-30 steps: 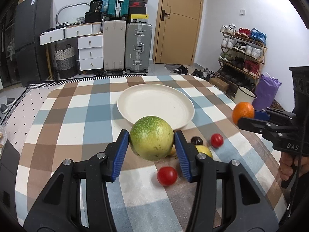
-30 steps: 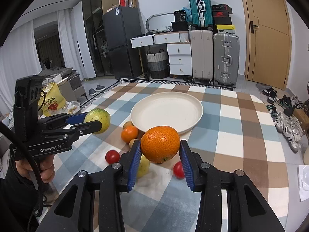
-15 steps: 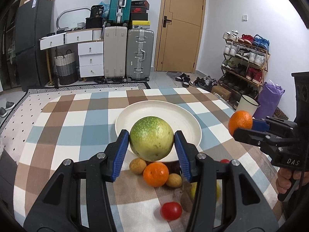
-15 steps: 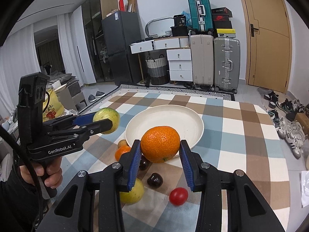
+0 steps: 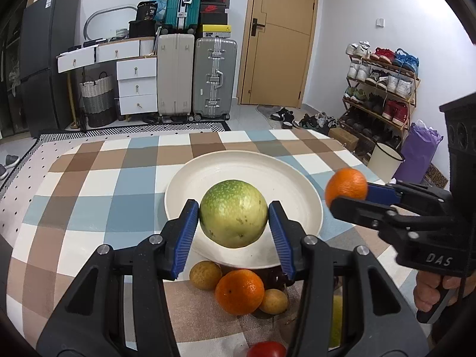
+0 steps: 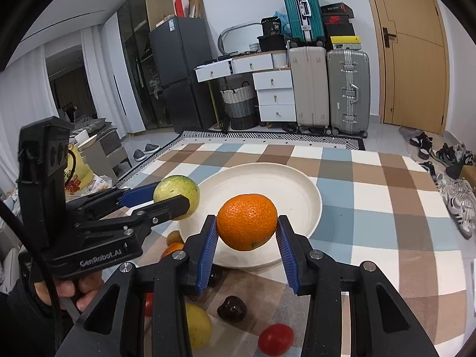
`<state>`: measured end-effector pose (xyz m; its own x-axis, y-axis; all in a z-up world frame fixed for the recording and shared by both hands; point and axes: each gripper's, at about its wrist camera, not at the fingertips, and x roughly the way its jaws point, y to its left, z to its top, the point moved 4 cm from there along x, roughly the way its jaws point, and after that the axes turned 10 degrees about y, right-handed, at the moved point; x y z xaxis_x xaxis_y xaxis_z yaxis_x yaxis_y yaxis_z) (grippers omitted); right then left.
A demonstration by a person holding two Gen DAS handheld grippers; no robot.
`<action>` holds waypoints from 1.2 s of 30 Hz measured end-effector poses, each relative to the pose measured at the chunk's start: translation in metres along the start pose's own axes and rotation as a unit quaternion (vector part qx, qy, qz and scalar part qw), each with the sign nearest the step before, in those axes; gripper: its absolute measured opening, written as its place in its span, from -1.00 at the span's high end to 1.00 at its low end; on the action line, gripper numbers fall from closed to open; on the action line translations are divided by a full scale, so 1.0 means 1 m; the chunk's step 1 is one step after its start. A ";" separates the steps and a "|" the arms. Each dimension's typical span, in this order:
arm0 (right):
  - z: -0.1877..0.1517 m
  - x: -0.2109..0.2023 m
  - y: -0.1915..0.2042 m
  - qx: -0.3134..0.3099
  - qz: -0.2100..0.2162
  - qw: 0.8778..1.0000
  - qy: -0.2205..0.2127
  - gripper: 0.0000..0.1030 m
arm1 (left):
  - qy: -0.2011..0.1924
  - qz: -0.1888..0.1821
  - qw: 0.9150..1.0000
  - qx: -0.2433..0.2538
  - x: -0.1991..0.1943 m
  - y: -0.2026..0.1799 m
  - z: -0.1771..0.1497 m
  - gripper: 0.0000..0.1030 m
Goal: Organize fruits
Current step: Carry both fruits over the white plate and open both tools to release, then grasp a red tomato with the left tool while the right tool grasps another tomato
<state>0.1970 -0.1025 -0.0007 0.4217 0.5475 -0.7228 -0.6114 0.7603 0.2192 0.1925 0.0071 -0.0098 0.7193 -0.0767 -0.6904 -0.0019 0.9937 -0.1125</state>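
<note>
My left hand-held gripper [image 5: 233, 221] is clamped on a speckled green fruit [image 5: 233, 213] and my right hand-held gripper [image 6: 246, 232] on an orange [image 6: 246, 221], both held in the air over the near edge of the white plate [image 5: 208, 175], which is empty. I judge the job barely begun, since nothing lies on the plate yet. Left on the checked tabletop [image 5: 89, 184] just before the plate are a smaller orange [image 5: 239, 291], two small brown fruits, a yellow one, a dark one and cherry tomatoes [image 6: 275, 339].
</note>
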 end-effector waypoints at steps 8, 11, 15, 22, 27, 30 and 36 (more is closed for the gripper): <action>-0.005 0.041 -0.009 0.027 -0.009 0.998 0.060 0.21 | 0.020 0.010 1.000 0.001 0.018 0.000 -0.011 0.11; -0.004 0.041 -0.010 0.026 -0.012 0.998 0.057 0.21 | 0.012 0.013 1.000 0.006 0.018 -0.003 -0.009 0.11; -0.005 0.043 -0.012 0.034 -0.008 0.998 0.054 0.20 | 0.009 0.010 1.000 0.001 0.016 -0.002 -0.008 0.11; -0.001 0.023 -0.014 0.032 -0.019 0.999 0.018 -0.34 | 0.006 0.004 1.000 -0.011 0.006 0.005 -0.009 -0.19; -0.003 0.005 -0.016 0.022 -0.017 1.000 0.012 -0.81 | -0.005 0.015 1.000 -0.009 -0.012 0.011 -0.015 -0.65; -0.007 -0.005 -0.018 0.011 -0.037 0.999 0.014 -0.92 | -0.007 0.028 0.999 -0.015 -0.025 0.018 -0.018 -0.88; -0.024 -0.019 -0.022 0.001 -0.032 0.999 0.029 -0.99 | 0.001 0.028 0.999 -0.028 -0.044 0.032 -0.034 -0.98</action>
<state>0.1864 -0.1381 -0.0074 0.4197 0.4763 -0.7726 -0.5835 0.7936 0.1723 0.1375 0.0391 -0.0071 0.7160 -0.0218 -0.6977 -0.0803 0.9903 -0.1134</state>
